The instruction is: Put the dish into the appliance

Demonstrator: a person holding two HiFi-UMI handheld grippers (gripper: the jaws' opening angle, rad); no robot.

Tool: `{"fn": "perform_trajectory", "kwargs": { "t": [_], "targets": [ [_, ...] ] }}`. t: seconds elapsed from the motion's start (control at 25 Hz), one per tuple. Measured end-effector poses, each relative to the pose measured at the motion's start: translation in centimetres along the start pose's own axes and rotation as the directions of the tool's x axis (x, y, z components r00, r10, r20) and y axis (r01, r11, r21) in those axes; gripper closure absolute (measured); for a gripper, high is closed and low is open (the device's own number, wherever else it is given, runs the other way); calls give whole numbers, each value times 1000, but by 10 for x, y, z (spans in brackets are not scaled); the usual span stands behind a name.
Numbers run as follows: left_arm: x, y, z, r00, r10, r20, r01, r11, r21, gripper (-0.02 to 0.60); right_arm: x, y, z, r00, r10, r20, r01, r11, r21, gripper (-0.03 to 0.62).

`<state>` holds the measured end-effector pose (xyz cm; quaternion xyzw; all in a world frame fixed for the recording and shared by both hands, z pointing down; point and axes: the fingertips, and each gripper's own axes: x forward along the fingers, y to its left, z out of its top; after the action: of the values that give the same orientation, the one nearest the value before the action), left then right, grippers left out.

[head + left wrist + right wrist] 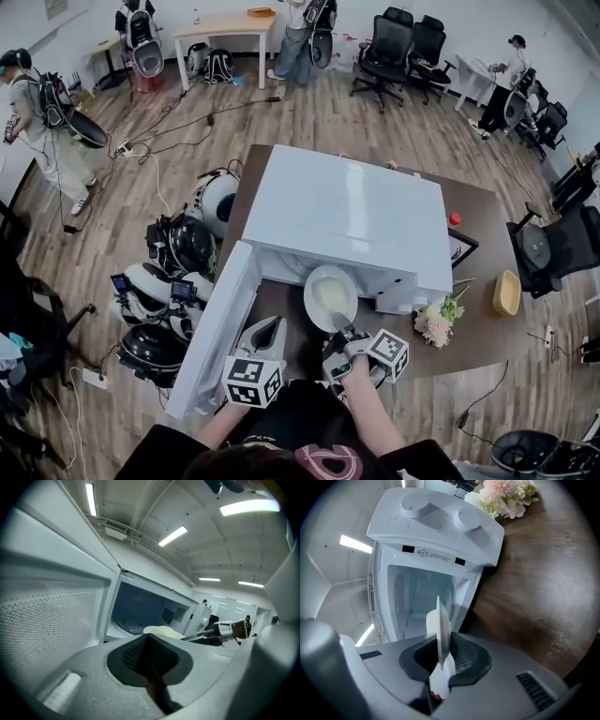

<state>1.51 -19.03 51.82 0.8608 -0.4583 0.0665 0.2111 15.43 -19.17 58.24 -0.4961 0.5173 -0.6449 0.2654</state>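
Observation:
A white microwave (347,211) stands on the brown table (487,211), its door (220,323) swung wide open to the left. My right gripper (342,328) is shut on the near rim of a white dish (330,295) with pale food on it, held level at the mouth of the oven. In the right gripper view the dish (443,630) shows edge-on between the pads, with the empty cavity (422,602) behind it. My left gripper (272,323) is shut and empty, just inside the open door. From the left gripper view the dish (161,631) sits before the cavity (140,611).
A bunch of pink and white flowers (436,319) lies right of the oven. A yellow bowl (506,292) and a black-framed tray (459,246) sit further right. Round black and white gear (173,281) is piled on the floor to the left. People and office chairs stand around the room.

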Motion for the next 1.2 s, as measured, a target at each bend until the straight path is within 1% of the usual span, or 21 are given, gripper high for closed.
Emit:
{"fn": "perform_trajectory", "kwargs": {
  "t": [0.08,0.32,0.6,0.84,1.04,1.2],
  "targets": [
    [1,5,0,1000,9,-1,-9,1000,-6,572,7,-1,2,1000,-7,1,7,1000,18,542],
    [7,5,3,1000,11,-2,-11,1000,-5,572,23,-2,8,999,-32,-5,33,999,23,541],
    [11,2,3,1000,15,-6,-15,1000,-5,572,34,0,16,999,-38,0,38,999,30,540],
    [11,9,3,999,40,-9,-40,999,-18,572,43,5,22,998,-58,-1,58,998,-35,533],
    [13,13,2,999,49,-10,-49,999,-19,572,53,8,24,998,-60,-6,60,998,-37,534],
    [13,14,3,999,48,-10,-49,999,-17,572,59,11,29,998,-61,22,62,997,-47,536]
  ]
}}
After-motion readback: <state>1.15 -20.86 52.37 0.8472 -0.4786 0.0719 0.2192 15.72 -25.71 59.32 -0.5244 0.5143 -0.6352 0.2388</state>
